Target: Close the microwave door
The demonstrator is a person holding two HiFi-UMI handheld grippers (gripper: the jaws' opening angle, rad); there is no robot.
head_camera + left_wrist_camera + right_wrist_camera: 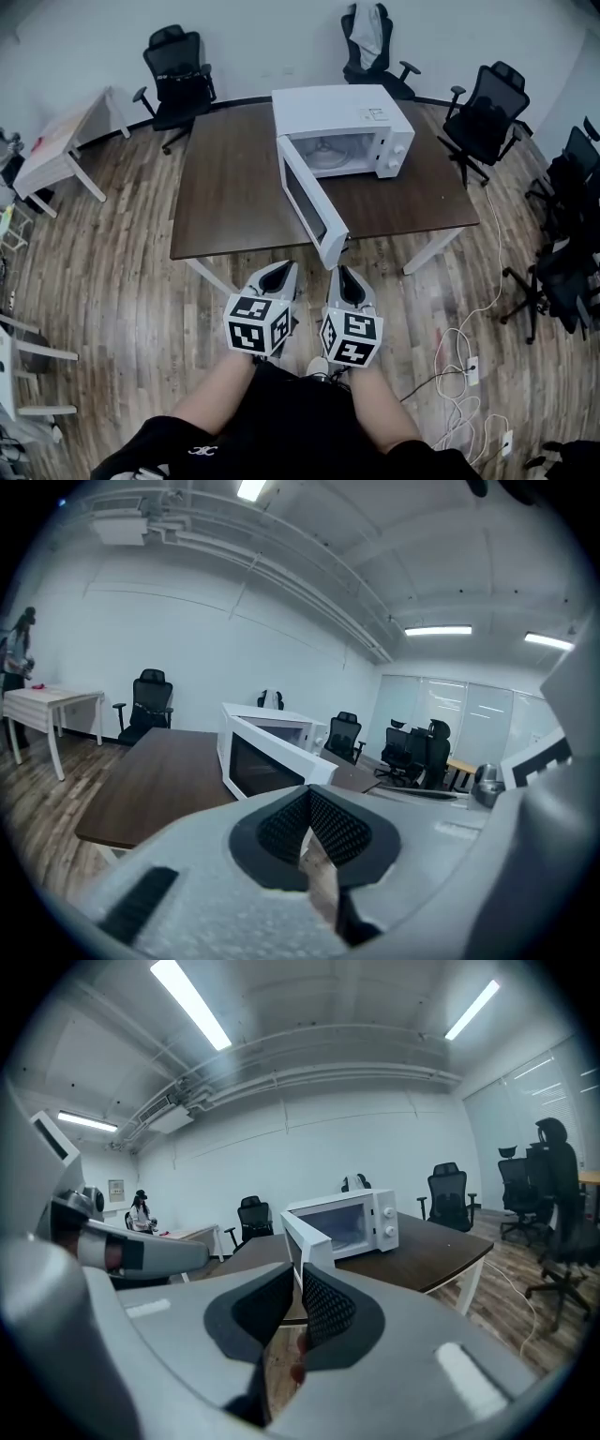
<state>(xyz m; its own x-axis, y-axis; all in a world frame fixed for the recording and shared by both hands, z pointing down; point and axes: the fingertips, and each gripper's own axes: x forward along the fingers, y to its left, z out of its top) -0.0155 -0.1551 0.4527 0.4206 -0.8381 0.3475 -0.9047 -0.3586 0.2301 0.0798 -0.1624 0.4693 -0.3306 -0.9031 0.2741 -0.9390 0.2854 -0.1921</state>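
Observation:
A white microwave (342,131) stands on the far part of a dark brown table (225,187). Its door (309,202) is swung wide open, its free edge reaching past the table's near edge. Both grippers are held side by side just short of that edge, pointing at the door. My left gripper (279,274) has its pads meeting at the tip with nothing between them (309,799). My right gripper (343,276) shows a narrow gap between its pads, and they hold nothing (298,1274). The door (305,1241) sits straight ahead in the right gripper view.
Black office chairs (178,70) (483,117) ring the table's far side and right. A small white table (61,145) stands at the left. White cables and a power strip (469,366) lie on the wood floor at the right. A person (141,1211) stands far off.

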